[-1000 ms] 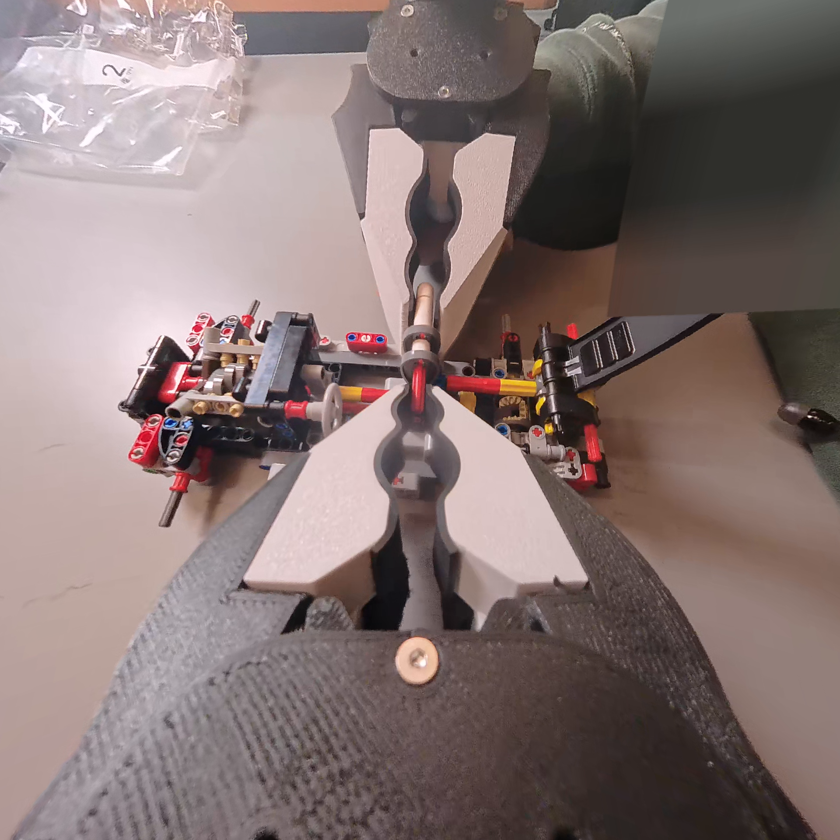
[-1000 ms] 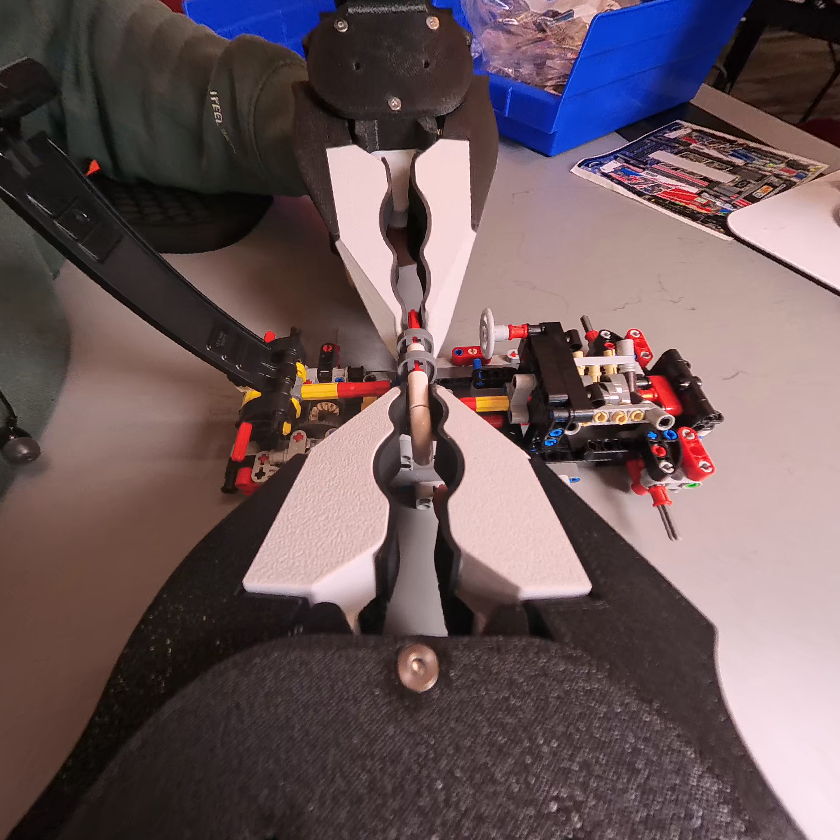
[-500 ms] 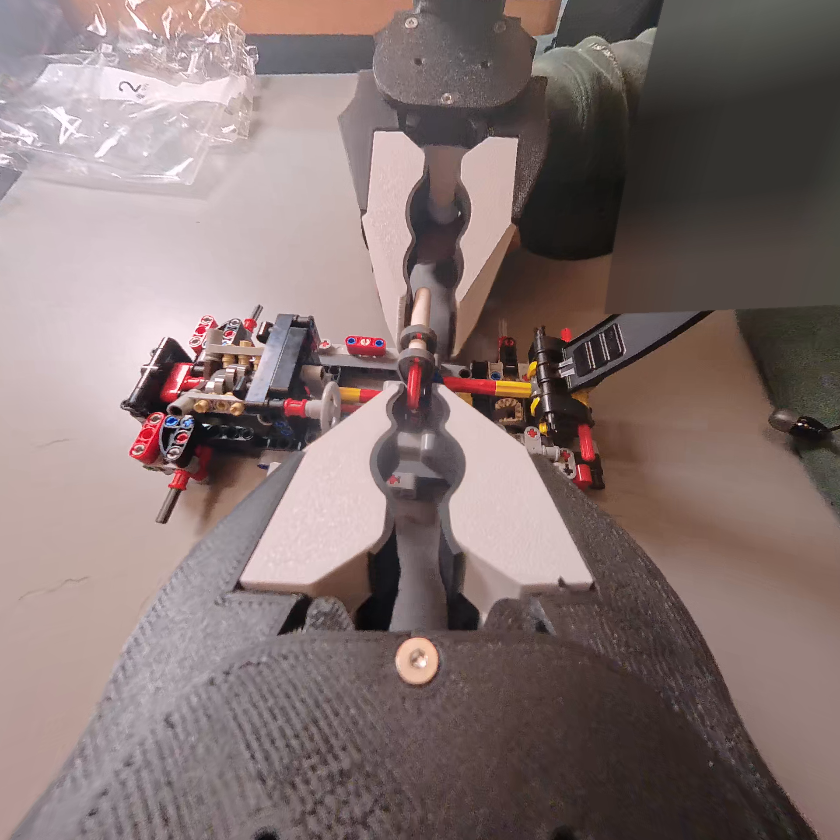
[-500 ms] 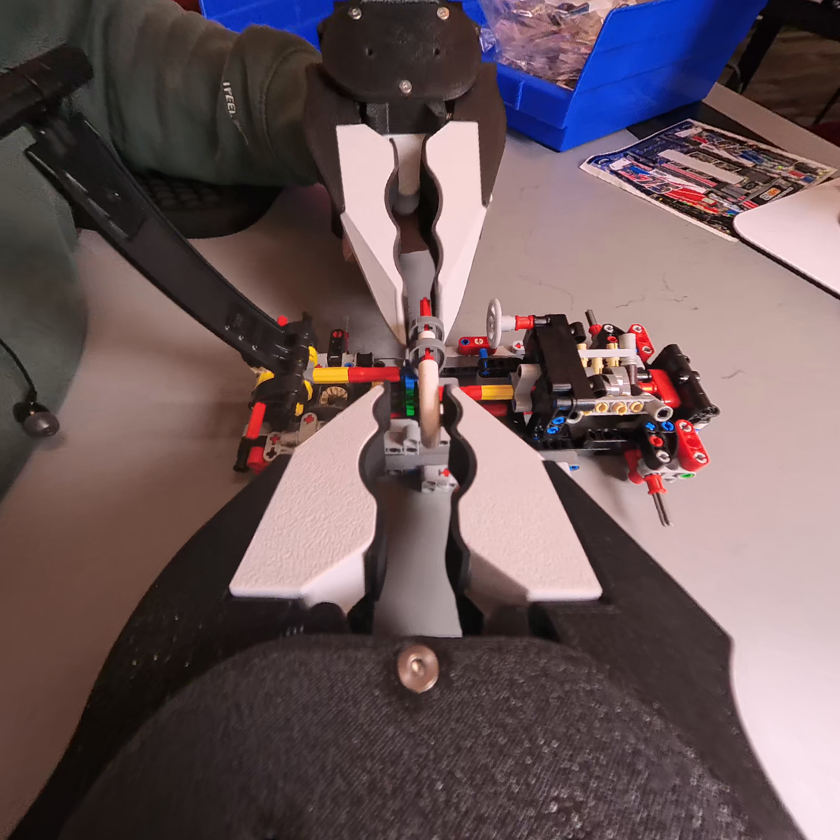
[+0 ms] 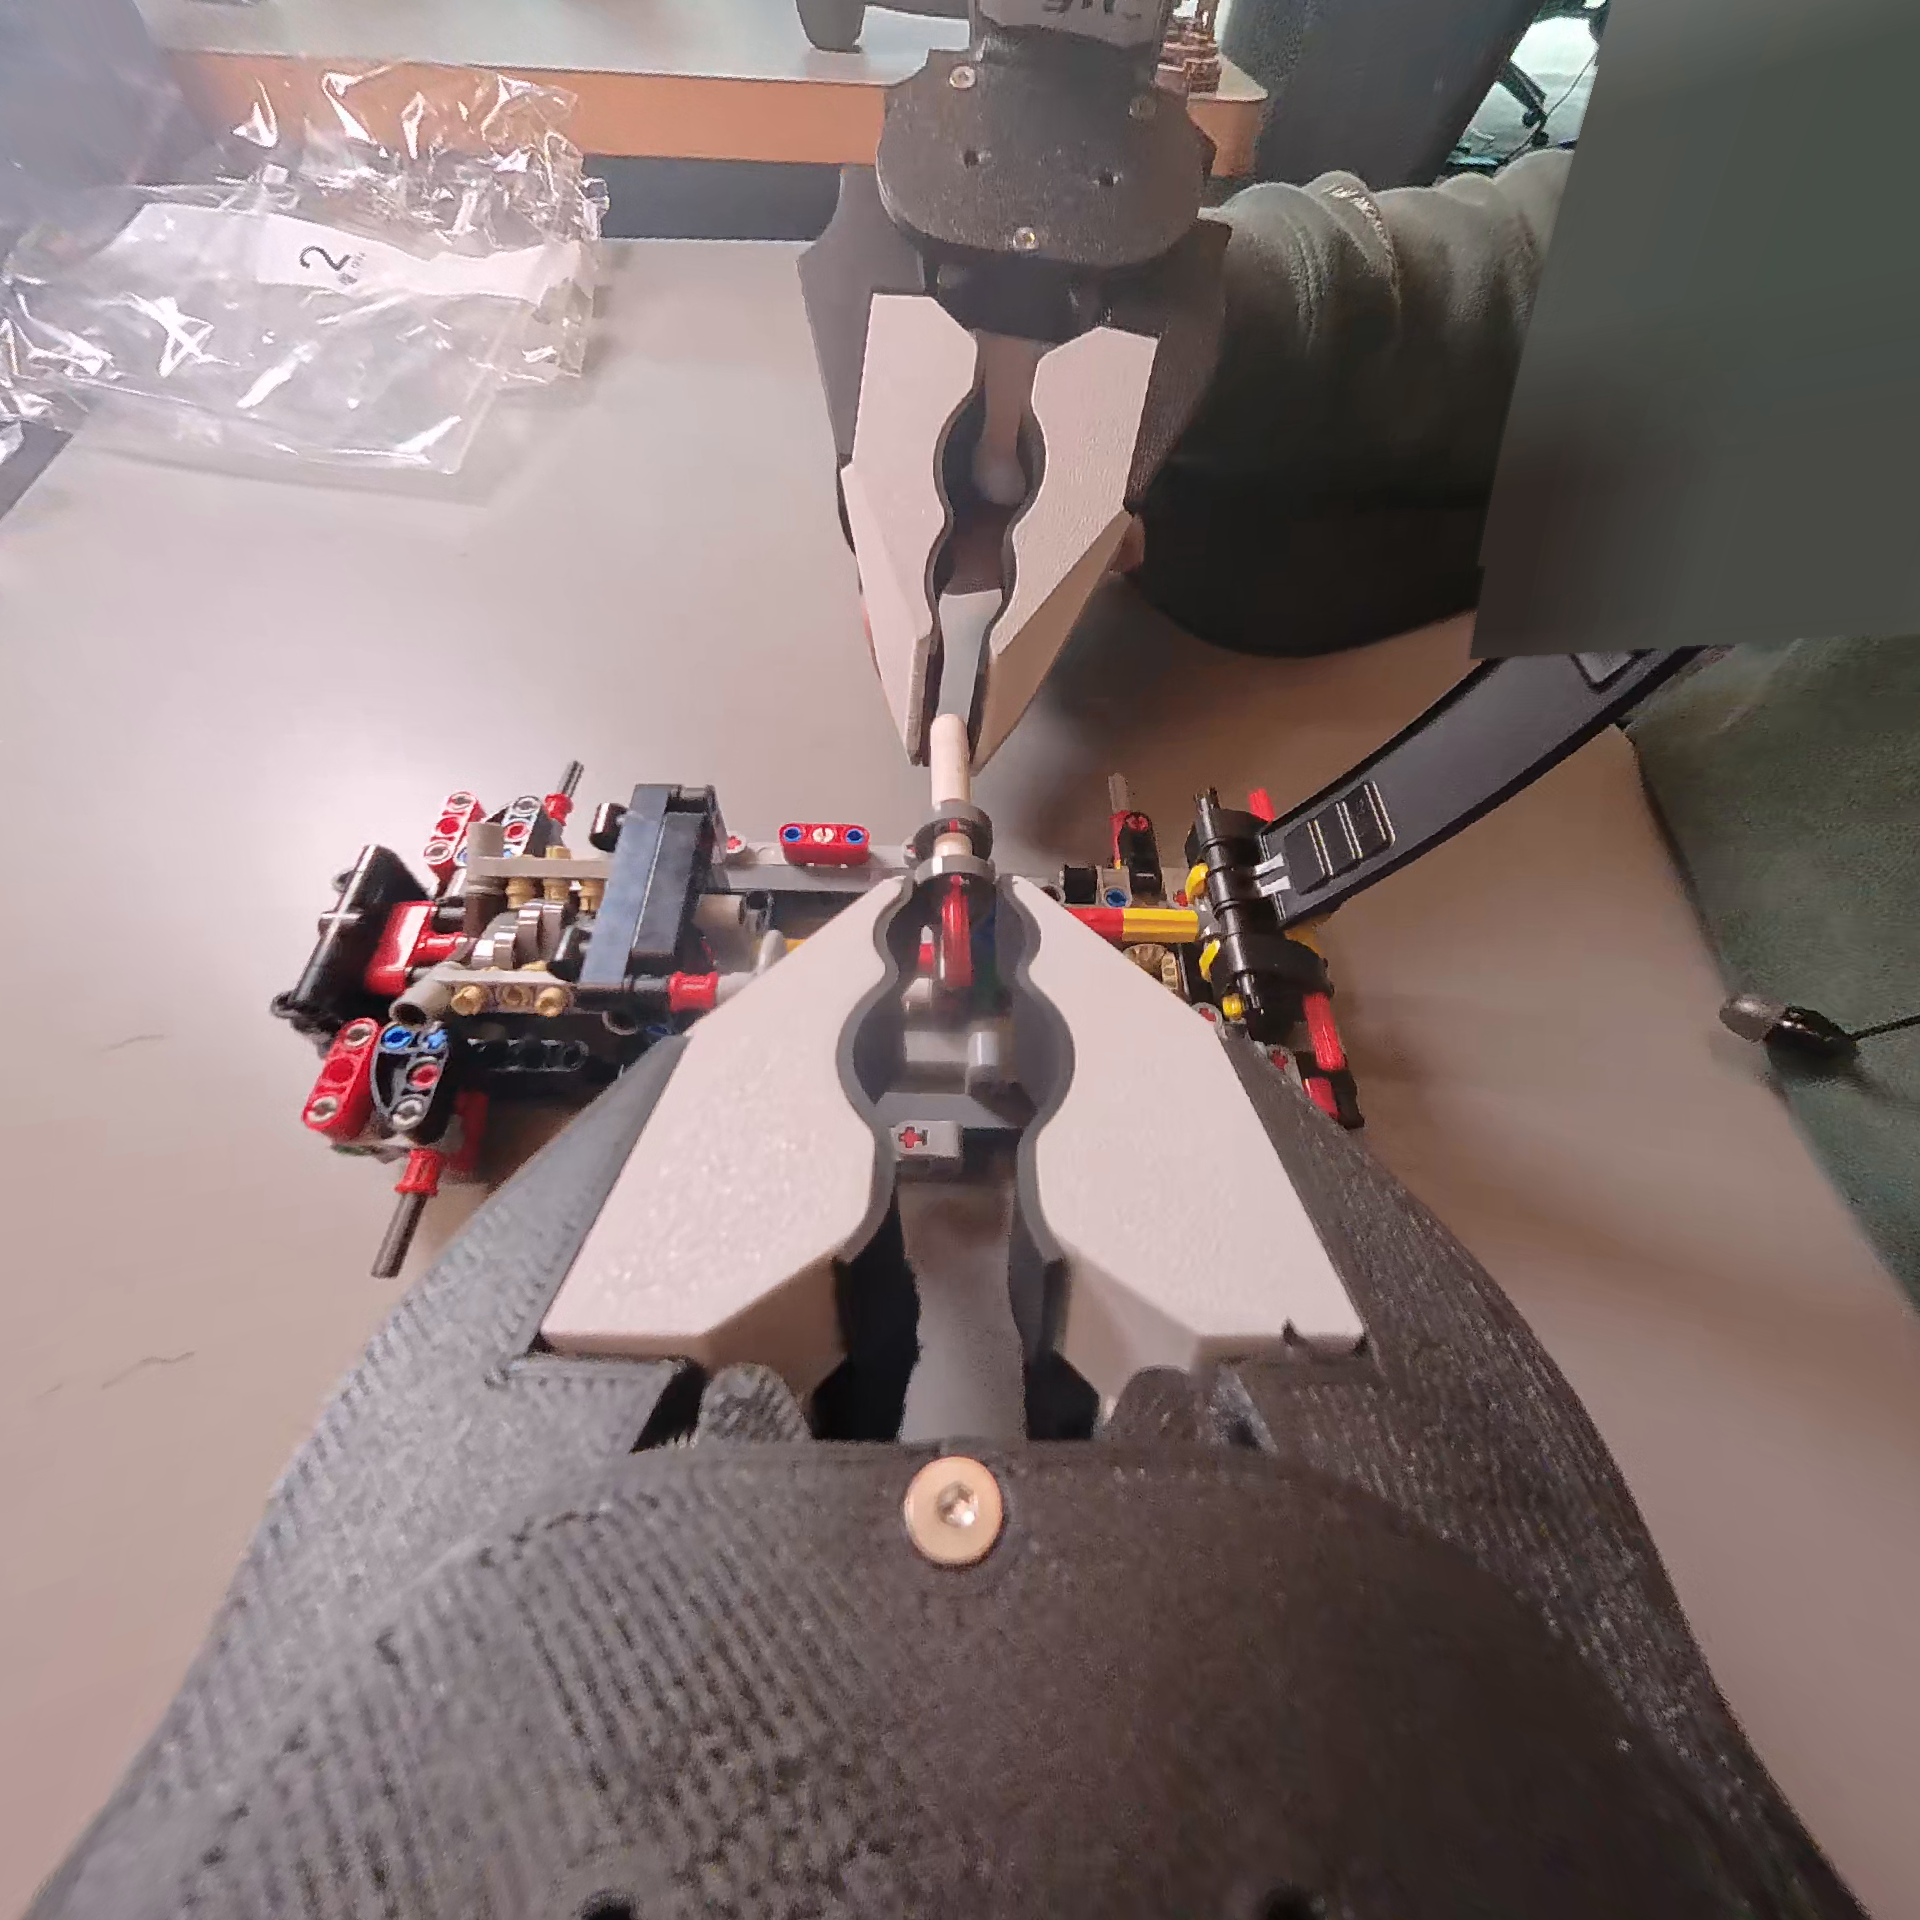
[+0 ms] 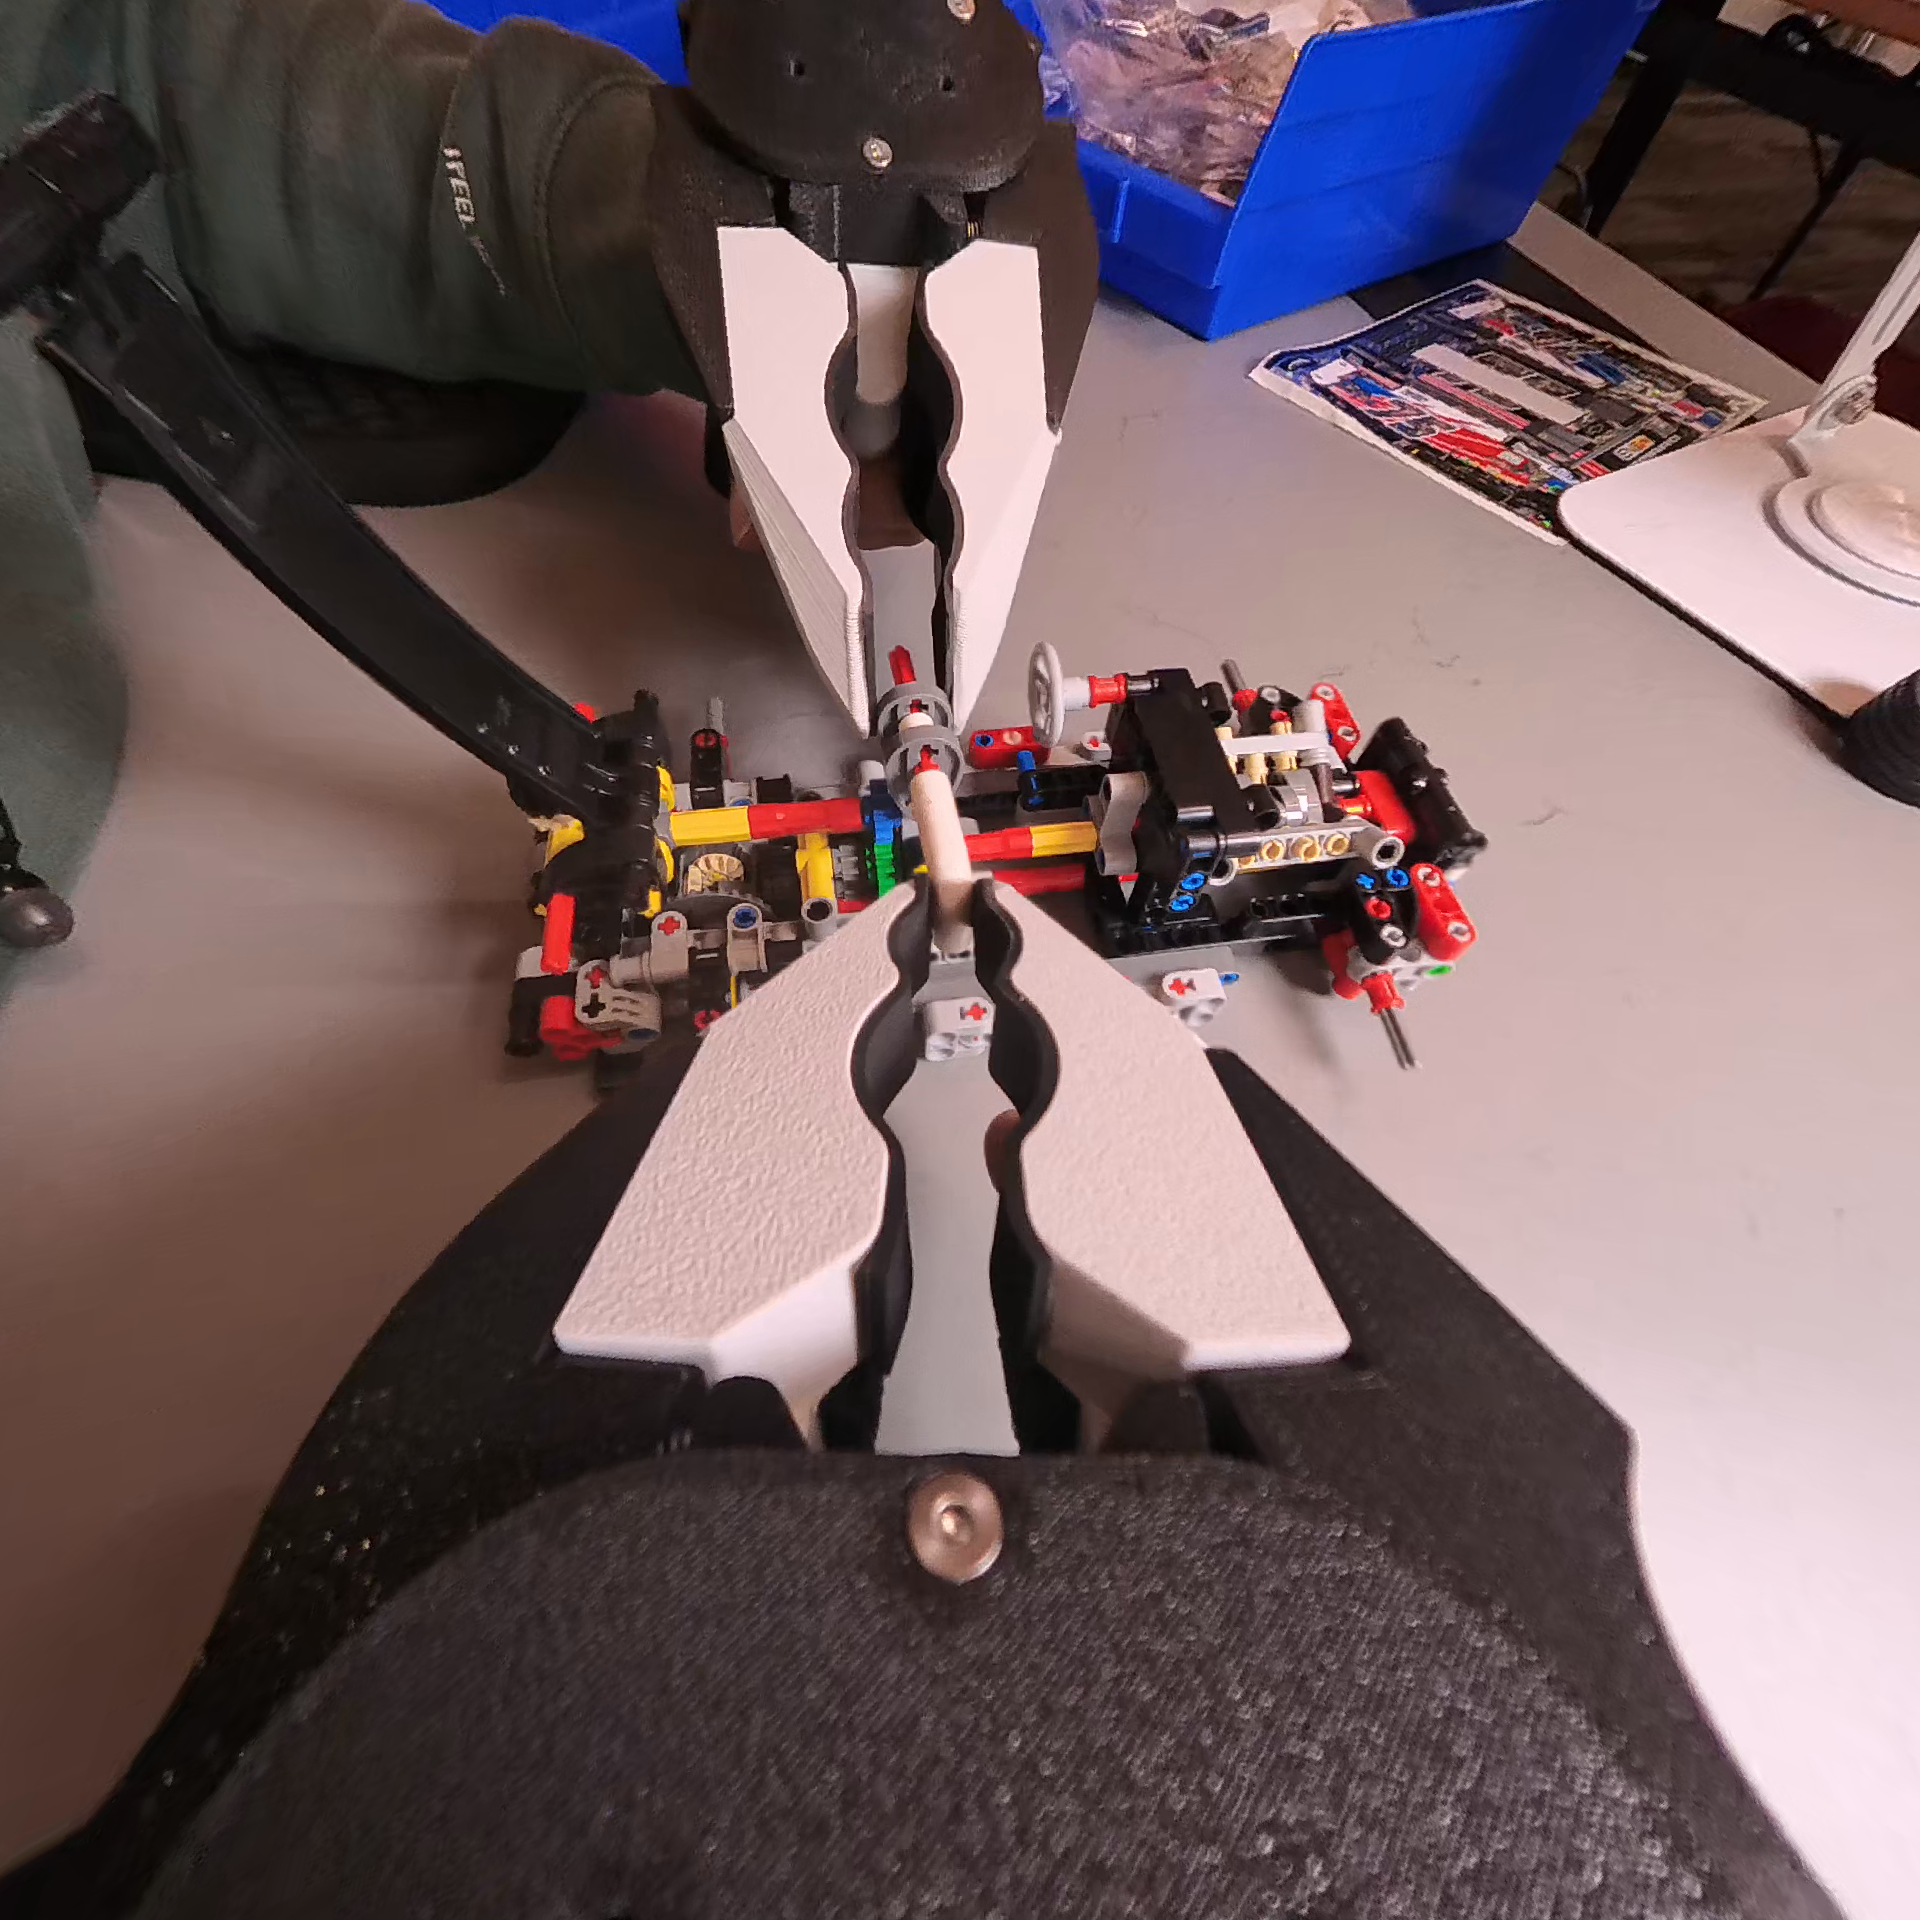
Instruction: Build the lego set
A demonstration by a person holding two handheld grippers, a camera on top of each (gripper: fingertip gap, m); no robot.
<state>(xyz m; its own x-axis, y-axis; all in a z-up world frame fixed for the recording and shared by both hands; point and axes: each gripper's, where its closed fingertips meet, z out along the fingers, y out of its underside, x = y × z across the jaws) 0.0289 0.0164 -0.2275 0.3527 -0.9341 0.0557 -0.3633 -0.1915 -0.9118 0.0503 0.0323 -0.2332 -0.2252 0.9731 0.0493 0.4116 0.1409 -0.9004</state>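
Right tool had clamped again on the cream plastic rod above the multicoloured brick-built chassis, while the left tool had parted around the grey plastic ring.

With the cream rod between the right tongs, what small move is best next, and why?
Probably push the cream plastic rod slightly further through the two grey ring pieces: the right tongs clamp its near end, and the left tongs stand around the far ring.

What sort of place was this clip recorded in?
Probably an office or workshop desk set up for toy building: a half-built brick model lies on the grey table, with a blue parts bin and a printed instruction booklet behind it.
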